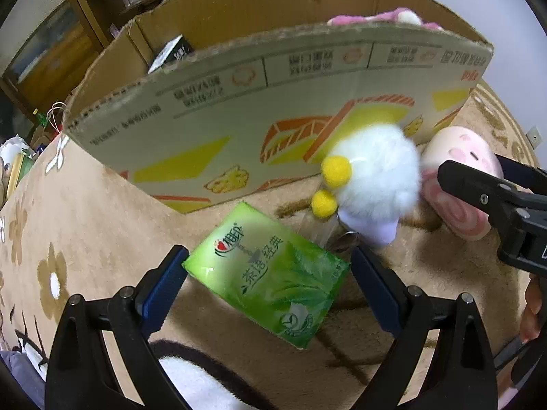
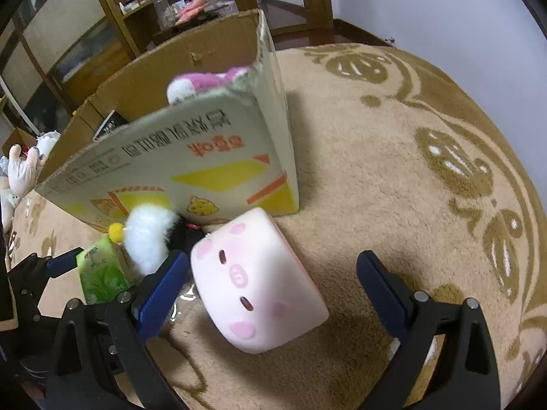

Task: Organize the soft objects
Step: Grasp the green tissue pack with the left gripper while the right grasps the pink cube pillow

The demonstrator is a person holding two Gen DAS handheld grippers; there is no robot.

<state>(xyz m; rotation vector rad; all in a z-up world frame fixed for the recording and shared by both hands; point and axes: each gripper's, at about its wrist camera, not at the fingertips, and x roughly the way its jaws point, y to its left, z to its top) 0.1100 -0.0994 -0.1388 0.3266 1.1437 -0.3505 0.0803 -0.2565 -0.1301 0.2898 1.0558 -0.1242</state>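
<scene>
In the left wrist view, the left tool (image 1: pixel 268 266) is released, its two blue pads standing wide apart. The green tissue pack (image 1: pixel 270 276) lies on the beige carpet (image 1: pixel 102 212) between these pads; the left pad seems to be at the pack's corner, but I cannot tell if it touches, and the right pad stays apart from it. At about 1 o'clock from the pack is the white fluffy toy (image 1: pixel 376 181) with yellow pompoms. Further, at 3 o'clock of this toy, lies the pink pig cushion (image 1: pixel 461 177), and the right tool comes in from the right edge over it. The cardboard box (image 1: pixel 239 102) stands behind, at 12 o'clock, with a pink plush (image 1: pixel 376 18) looking over its rim.

In the right wrist view, the right tool (image 2: pixel 273 273) is also released. The pink pig cushion (image 2: pixel 256 283) lies on the carpet between its pads, close to the left pad and well apart from the right pad. The white fluffy toy (image 2: pixel 150 239) and the green tissue pack (image 2: pixel 101 270) are at 9 o'clock of the cushion, and the cardboard box (image 2: pixel 205 157) at 11 o'clock.
</scene>
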